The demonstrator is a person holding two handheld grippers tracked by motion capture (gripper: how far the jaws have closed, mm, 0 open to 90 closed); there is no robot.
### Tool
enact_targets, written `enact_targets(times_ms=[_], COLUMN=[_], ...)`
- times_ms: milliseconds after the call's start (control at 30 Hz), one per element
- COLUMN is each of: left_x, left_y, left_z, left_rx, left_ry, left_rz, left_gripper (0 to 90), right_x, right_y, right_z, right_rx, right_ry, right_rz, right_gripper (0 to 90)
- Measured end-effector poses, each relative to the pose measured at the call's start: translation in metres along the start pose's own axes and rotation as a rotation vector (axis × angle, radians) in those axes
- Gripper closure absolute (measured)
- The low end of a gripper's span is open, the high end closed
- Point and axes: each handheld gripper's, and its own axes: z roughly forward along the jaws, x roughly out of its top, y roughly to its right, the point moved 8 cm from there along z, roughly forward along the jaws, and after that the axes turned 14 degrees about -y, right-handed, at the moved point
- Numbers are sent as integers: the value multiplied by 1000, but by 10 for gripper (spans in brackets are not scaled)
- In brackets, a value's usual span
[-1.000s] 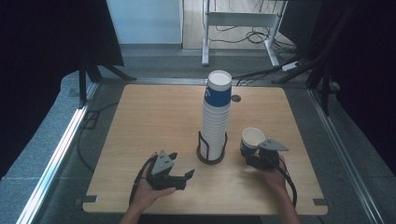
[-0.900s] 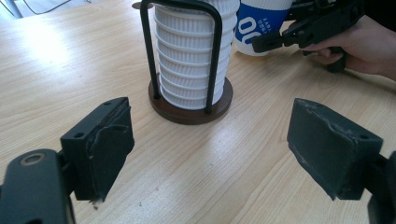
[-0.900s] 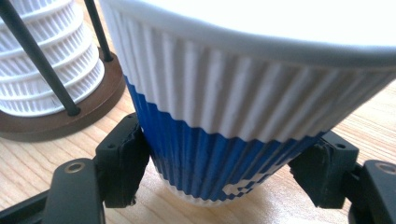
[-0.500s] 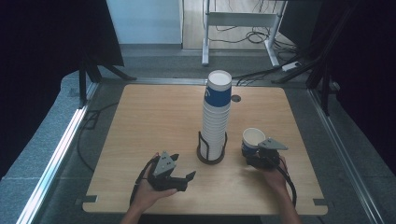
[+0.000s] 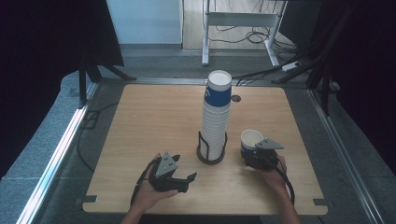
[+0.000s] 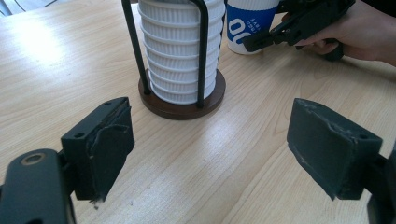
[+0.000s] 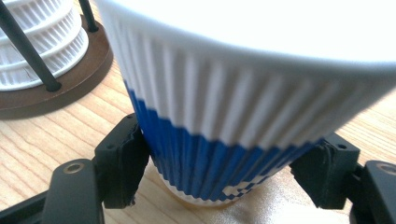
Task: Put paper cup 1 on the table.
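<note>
Nearest, at the front edge of the wooden surface [image 5: 154, 116]: left tool [image 5: 187, 179], held in a hand, jaws apart with nothing between them, resting low over bare wood and aimed toward the cup holder. In the left gripper view, same tool [image 6: 208, 154] with both black pads spread wide, only wood grain in the gap.

To the right and slightly farther in: right tool [image 5: 251, 156], gripped by the other hand, jaws on either side of a single paper cup [image 5: 251, 140]. In the right gripper view, right tool [image 7: 224, 175] with its pads against the blue lower band of the paper cup [image 7: 233, 116], left pad touching the wall, right pad tight at the opposite side; clamped on the cup. Cup upright, base on the wood, white ribbed upper part, blue printed band below, open mouth upward. Seen from the left gripper view as well, paper cup [image 6: 250, 23] just beside the holder, apart from it.

Between the two tools, a little farther back: round brown cup holder [image 5: 211, 156] with thin black upright rods, carrying a tall stack of ribbed white cups [image 5: 215, 116], topmost one showing a blue band. Stack standing directly in the line between left tool and the held cup.

Farther still: small round hole [image 5: 236, 98] in the surface behind the stack. Beyond the far edge: grey floor, white metal frame legs [image 5: 238, 18], loose cables [image 5: 254, 35].
</note>
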Motion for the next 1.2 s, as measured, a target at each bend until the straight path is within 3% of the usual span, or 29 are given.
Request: enact_targets(times_ms=[200,633,933,1200], left_x=[0,0,1,3], left_y=[0,-4,-6,-15], left_z=[1,-2,-6,-11], left_rx=[1,16,14,-12], left_ry=[-4,-4,12,41], left_rz=[2,-27,-42,-79], left_gripper=[149,148,144,150], right_x=[-1,-4,-7,-4], right_y=[0,2,4,-4], right_z=[1,-3,-30,-71], right_rx=[-3,4,20,75], right_ry=[-15,-11,99,212], right_rz=[-1,28,64,62], right_gripper=[250,132,132,176])
